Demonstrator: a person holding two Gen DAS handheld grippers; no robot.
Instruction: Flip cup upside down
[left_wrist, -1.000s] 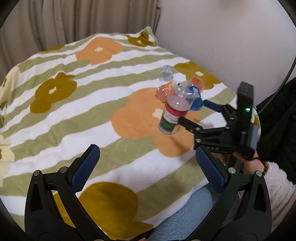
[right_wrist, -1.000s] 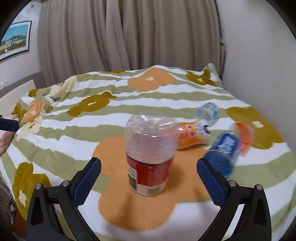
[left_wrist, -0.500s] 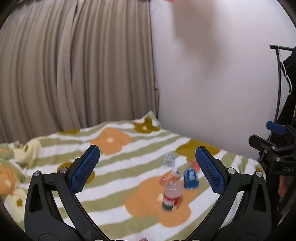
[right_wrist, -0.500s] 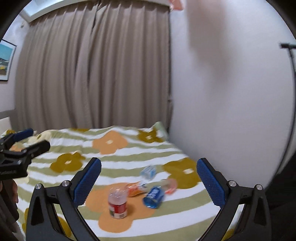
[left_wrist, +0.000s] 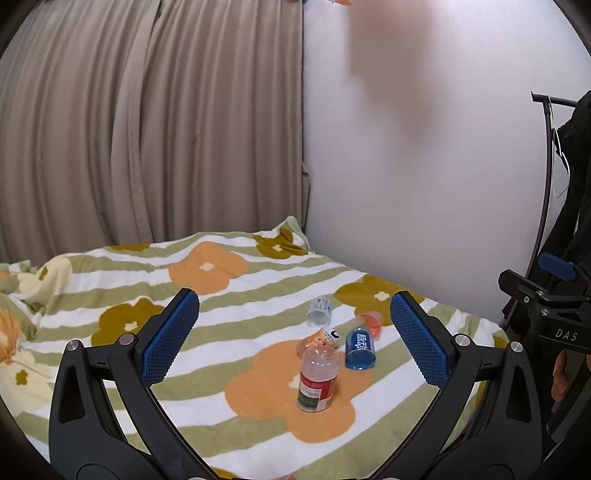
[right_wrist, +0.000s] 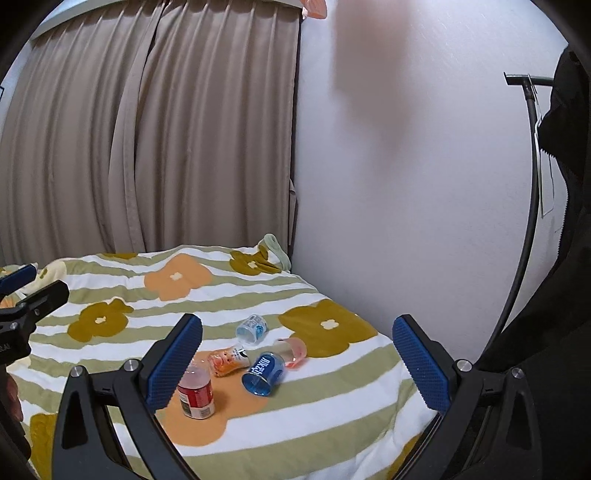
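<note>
A clear cup with a red and green label (left_wrist: 317, 380) stands upside down on an orange flower of the striped blanket; it also shows in the right wrist view (right_wrist: 195, 393). My left gripper (left_wrist: 295, 343) is open and empty, well back from and above the cup. My right gripper (right_wrist: 295, 362) is open and empty, also far back. The right gripper shows at the right edge of the left wrist view (left_wrist: 546, 291), and the left gripper at the left edge of the right wrist view (right_wrist: 26, 295).
Behind the cup lie an orange cup (right_wrist: 227, 361), a blue cup (right_wrist: 264, 372), a pink-orange cup (right_wrist: 293, 350) and a clear cup (right_wrist: 252, 328). The blanket (right_wrist: 110, 295) covers a bed against a white wall (right_wrist: 406, 184) and beige curtains (right_wrist: 147, 147). A coat rack (right_wrist: 532, 147) stands at right.
Both grippers have pulled far back and up from the upside-down cup, which stays standing. The view widened from the blanket close-up to the whole bed and wall.
</note>
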